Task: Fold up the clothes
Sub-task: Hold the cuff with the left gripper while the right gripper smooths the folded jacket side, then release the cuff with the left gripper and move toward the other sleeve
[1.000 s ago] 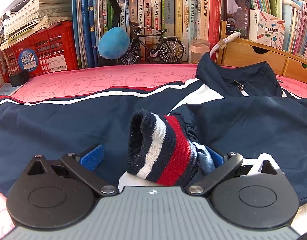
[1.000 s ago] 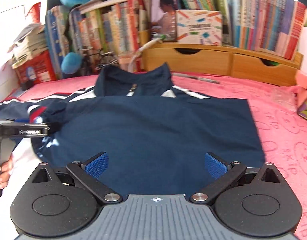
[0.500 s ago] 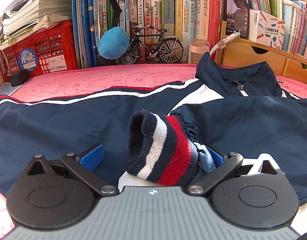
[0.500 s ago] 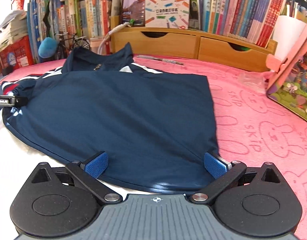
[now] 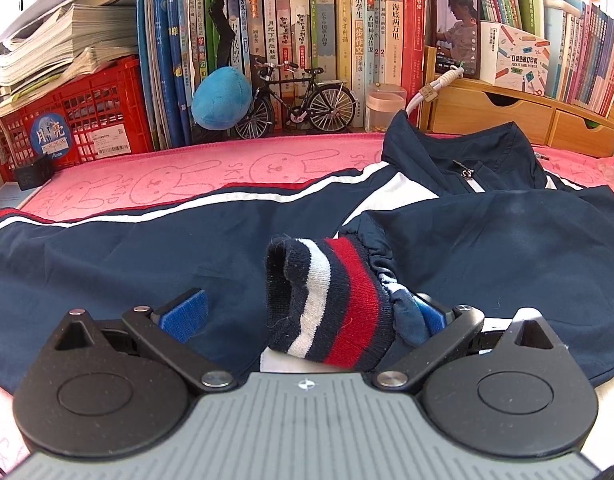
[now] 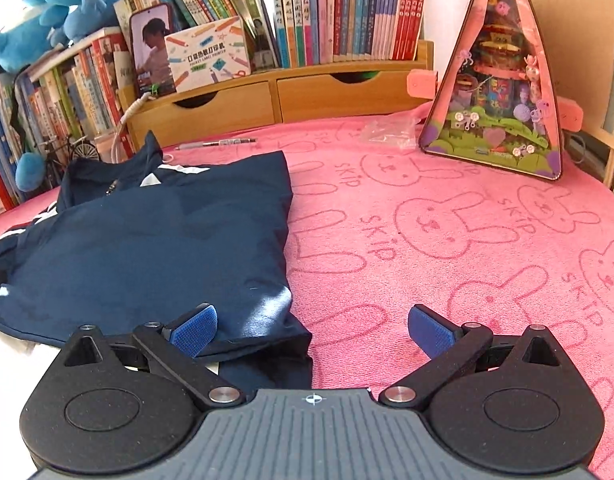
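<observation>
A navy jacket (image 5: pixel 507 248) with white and red stripes lies on the pink bunny-print towel (image 6: pixel 427 240), one side folded over its front. Its striped knit cuff (image 5: pixel 331 300) stands between the fingers of my left gripper (image 5: pixel 307 308), leaning on the right pad while the left pad is bare; the jaws are spread wide, so the gripper is open. In the right wrist view the jacket (image 6: pixel 155 248) fills the left half. My right gripper (image 6: pixel 313 328) is open at the jacket's near right corner, left finger over the fabric, right finger over the towel.
Books line the back wall, with a red crate (image 5: pixel 79 120), a blue plush (image 5: pixel 221 98) and a model bicycle (image 5: pixel 295 108) in front. A wooden drawer unit (image 6: pixel 267 100), a pen (image 6: pixel 219 143), a plastic bag (image 6: pixel 387 132) and a triangular pink toy house (image 6: pixel 499 92) sit at back right.
My right gripper has swung to the right, from over the jacket's middle to its near right corner. The left gripper and the cuff have stayed put.
</observation>
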